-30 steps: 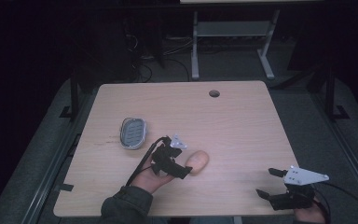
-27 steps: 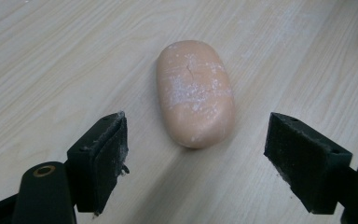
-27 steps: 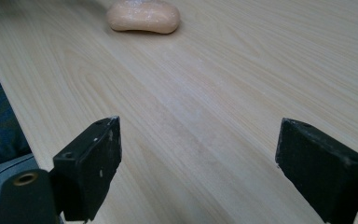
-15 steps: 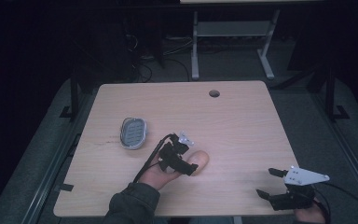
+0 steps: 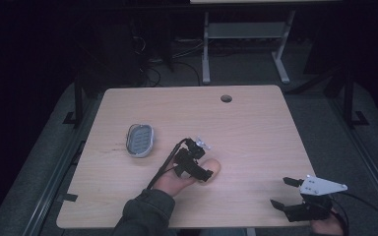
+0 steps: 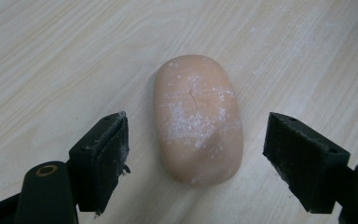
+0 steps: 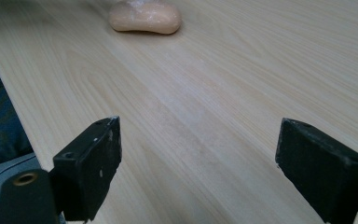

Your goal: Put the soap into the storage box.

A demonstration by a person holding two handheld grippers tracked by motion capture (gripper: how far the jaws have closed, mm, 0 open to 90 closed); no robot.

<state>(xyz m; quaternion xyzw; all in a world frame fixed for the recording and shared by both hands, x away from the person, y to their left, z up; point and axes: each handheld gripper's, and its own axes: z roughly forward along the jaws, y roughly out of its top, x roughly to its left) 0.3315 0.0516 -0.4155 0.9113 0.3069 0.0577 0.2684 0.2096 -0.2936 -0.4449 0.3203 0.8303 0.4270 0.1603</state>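
one peach-coloured soap bar (image 6: 196,119), dusted with white specks, lying flat on the table (image 5: 256,123) near its front middle. one left gripper (image 5: 197,167) directly over the bar, jaws spread wide on either side of it, pads clear of its flanks, gripping nothing. one right gripper (image 5: 288,191) at the front right corner, well apart from the bar, jaws wide apart and empty. one oval grey soap dish (image 5: 140,140) with a ridged insert, left of the bar. one round hole (image 5: 226,98) near the table's far edge.
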